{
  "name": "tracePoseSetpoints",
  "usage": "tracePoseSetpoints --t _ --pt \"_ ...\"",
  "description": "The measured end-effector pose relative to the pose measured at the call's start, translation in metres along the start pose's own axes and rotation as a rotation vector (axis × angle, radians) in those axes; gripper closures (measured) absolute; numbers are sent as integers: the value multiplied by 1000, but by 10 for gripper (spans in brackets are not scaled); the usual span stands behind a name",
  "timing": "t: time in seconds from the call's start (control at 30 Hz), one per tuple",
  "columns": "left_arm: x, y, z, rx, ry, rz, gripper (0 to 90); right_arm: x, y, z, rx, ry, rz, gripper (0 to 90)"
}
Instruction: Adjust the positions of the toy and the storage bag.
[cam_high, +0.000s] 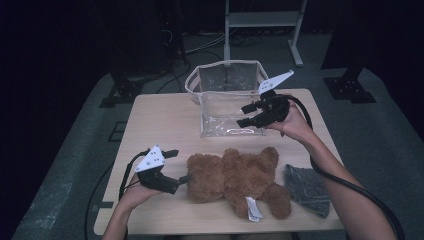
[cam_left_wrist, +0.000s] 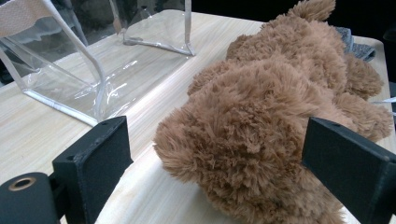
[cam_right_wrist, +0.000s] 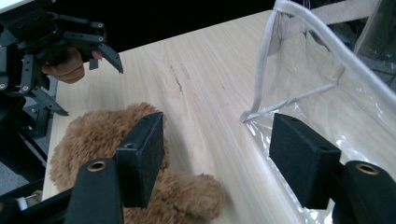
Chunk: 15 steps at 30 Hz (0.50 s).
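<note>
A brown teddy bear (cam_high: 235, 180) lies on its side along the near part of the wooden table (cam_high: 160, 120), its head towards my left gripper (cam_high: 181, 165). That gripper is open at the head's left edge. In the left gripper view the furry head (cam_left_wrist: 243, 135) sits between the spread jaws, with a gap on the left side. A clear plastic bag (cam_high: 227, 97) with a white rim stands open at the table's far edge. My right gripper (cam_high: 241, 115) hovers open at the bag's front right side, nothing between its jaws. In the right gripper view the bag's rim (cam_right_wrist: 261, 88) is just beyond the right jaw.
A grey cloth (cam_high: 307, 187) lies at the near right, beside the bear's legs. A white tag (cam_high: 253, 208) hangs from the bear. Behind the table are a metal stand (cam_high: 262, 20) and dark equipment on the floor.
</note>
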<state>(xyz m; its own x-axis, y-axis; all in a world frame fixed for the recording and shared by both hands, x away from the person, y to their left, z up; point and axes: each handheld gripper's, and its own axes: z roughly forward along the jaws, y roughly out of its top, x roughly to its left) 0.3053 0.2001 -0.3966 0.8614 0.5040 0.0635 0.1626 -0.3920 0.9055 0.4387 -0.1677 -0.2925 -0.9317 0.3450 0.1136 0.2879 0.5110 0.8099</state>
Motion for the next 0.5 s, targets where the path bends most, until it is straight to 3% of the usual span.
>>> tracePoseSetpoints --t 0.27,0.5 --pt "3 -2 -3 -6 5 -2 70 -10 25 10 27 1 -38 346" --pt "3 -3 -7 -8 8 -1 70 -22 37 17 33 -5 -36 350"
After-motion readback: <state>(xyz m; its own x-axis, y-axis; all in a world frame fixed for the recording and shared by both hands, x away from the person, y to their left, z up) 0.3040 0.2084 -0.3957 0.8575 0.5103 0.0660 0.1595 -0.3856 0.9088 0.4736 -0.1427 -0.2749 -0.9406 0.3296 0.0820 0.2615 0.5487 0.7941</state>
